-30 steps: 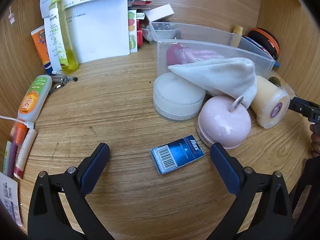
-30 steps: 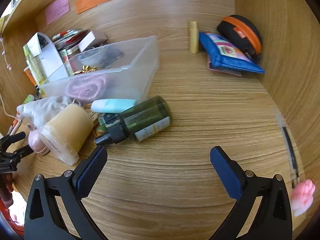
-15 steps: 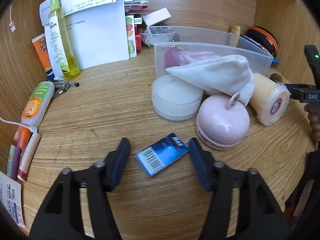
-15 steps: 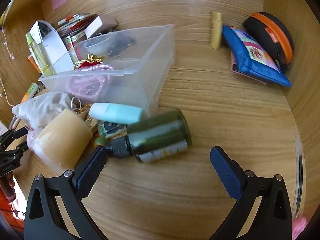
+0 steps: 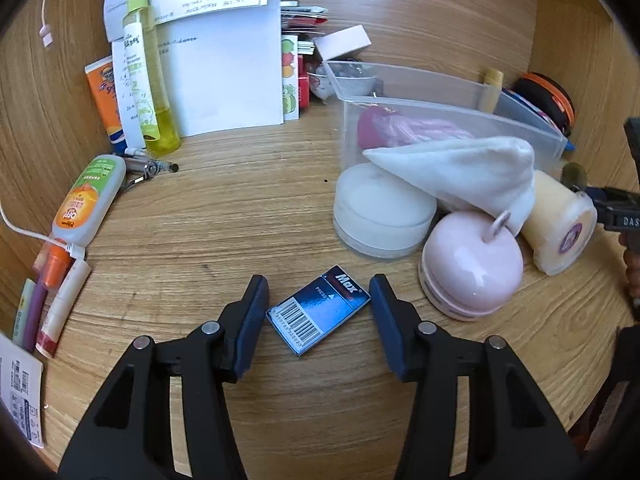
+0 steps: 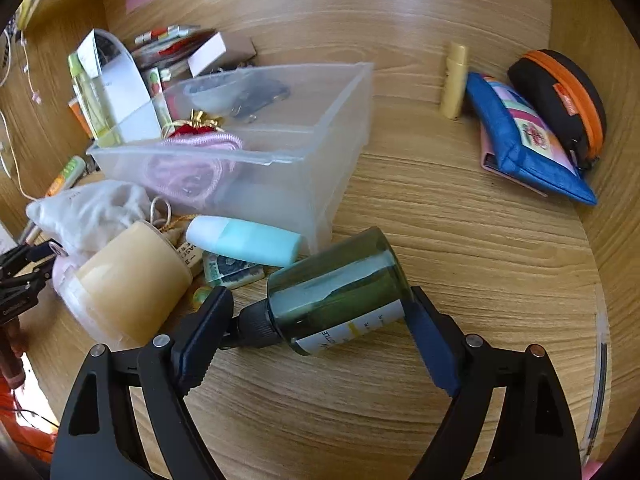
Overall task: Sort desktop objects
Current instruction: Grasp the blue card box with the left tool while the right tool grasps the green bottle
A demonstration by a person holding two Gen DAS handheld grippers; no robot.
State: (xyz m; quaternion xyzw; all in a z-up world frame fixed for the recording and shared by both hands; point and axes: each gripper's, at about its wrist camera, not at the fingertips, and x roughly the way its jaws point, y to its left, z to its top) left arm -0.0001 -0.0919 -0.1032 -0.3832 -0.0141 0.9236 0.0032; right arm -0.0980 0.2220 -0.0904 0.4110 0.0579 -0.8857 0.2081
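Note:
A small blue "Max" staple box (image 5: 318,315) lies flat on the wooden desk between the fingers of my left gripper (image 5: 318,312). The jaws stand close on both sides of it, with a small gap at each. A dark green bottle (image 6: 340,290) with a black cap lies on its side between the fingers of my right gripper (image 6: 318,320). The right pad touches the bottle's base and the left pad sits by its cap. A clear plastic bin (image 6: 280,168) holding a pink cord stands behind it; it also shows in the left wrist view (image 5: 440,116).
A pink round case (image 5: 472,264), white round tub (image 5: 380,208), white cloth (image 5: 460,172) and cream candle (image 5: 560,228) crowd the bin's front. A mint tube (image 6: 244,240) lies by the bottle. Blue pouch (image 6: 524,140) and black-orange case (image 6: 560,92) sit far right. Bottles and papers (image 5: 216,72) line the left back.
My left gripper has narrowed from wide open around the staple box, which turned slightly. My right gripper has moved forward to the green bottle and its jaws have narrowed around it.

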